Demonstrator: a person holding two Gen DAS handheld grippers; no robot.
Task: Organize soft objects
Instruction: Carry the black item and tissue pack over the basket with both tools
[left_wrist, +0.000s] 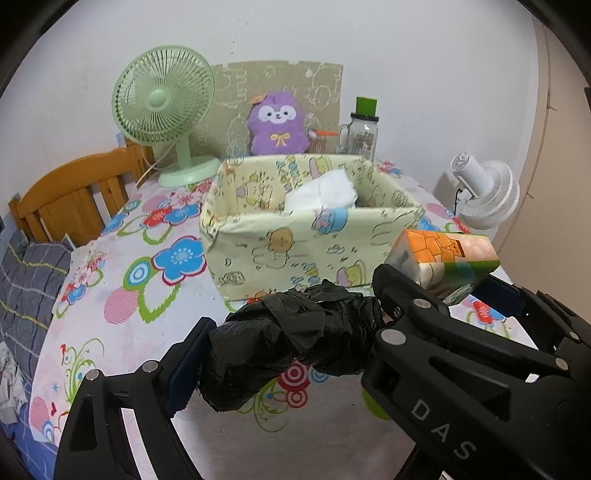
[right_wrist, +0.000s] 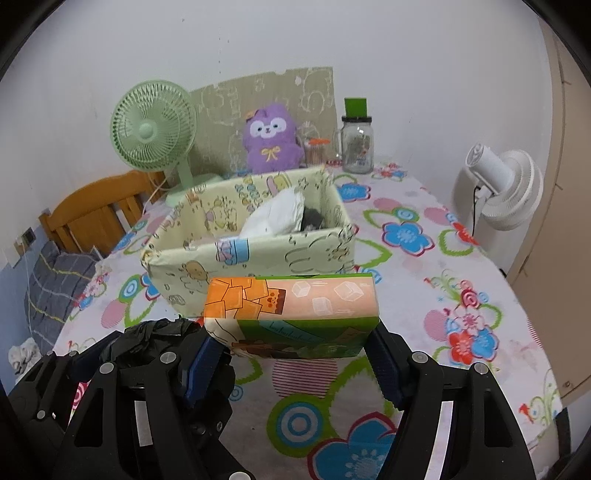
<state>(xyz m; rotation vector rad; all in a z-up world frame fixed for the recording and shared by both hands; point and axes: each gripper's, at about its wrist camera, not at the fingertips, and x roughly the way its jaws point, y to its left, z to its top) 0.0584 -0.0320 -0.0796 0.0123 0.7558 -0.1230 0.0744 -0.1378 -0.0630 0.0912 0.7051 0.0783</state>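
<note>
Tissue pack (right_wrist: 291, 317) sits clamped between the blue pads of my right tool (right_wrist: 295, 354), lifted off the table (right_wrist: 424, 206) just in front of the fabric bin (right_wrist: 258, 251). From my right wrist I see its full orange top and green front face square on; from my left wrist the same pack shows only as a tilted corner at the right, gripped by the other tool's black arms.

My left tool (left_wrist: 291, 343) is clamped on a crumpled black plastic bag bundle (left_wrist: 295, 332), held crosswise between its fingers above the flowered cloth. The left view shows the whole bundle, knotted and wrinkled; the right view catches only a dark lump of it at lower left, behind my left tool's frame.

The bin stands in the middle of the table, cream with cartoon print. From the left I see just a white soft item (left_wrist: 325, 192) inside it. The right view looks deeper and shows something dark grey (right_wrist: 314, 221) beside the white one, possibly another soft piece, though it is too shadowed to tell.

Behind the bin, both views show a green fan (left_wrist: 164, 99), a purple plush (left_wrist: 277, 123) against a patterned board, and a glass jar (left_wrist: 360, 136) with a green lid. A white fan (right_wrist: 506, 188) stands off the table's right edge. The wooden bed frame (left_wrist: 74, 199) and a grey checked blanket (left_wrist: 26, 284) lie at the left.
</note>
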